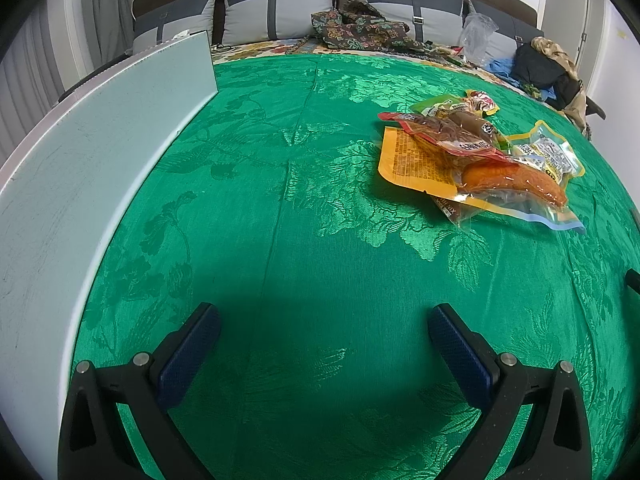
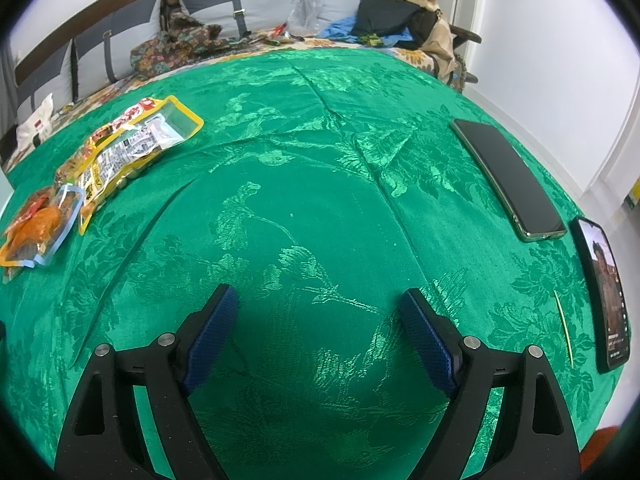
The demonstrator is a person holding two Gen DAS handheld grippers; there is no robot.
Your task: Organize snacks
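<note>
Left gripper (image 1: 324, 322): jaws spread wide, nothing between them, blue pads facing each other above the green damask cloth (image 1: 280, 200) that covers the surface. Right gripper (image 2: 319, 308): jaws likewise wide and empty over the same cloth. Ahead and to the right of the left gripper lies the snack pile (image 1: 476, 156), a loose overlapping heap of sealed packets; an orange-backed pouch (image 1: 416, 160) sits low in the heap with a red-edged clear packet (image 1: 452, 132) lying across it, and a yellow-bordered packet (image 1: 548, 152) lies at the heap's right end. In the right wrist view the same heap appears at the far left, well apart from the jaws. A pale flat-sided box or panel (image 1: 80, 184) stands along the left edge of the surface. To the right of the right gripper lie a dark phone (image 2: 508, 176) with its screen off, a second phone (image 2: 606, 296) with its screen lit, and a thin stick (image 2: 563, 328) between them. Beyond the surface stands a sofa (image 1: 276, 8) with grey cushions, strewn with clothing and a plastic bag.
</note>
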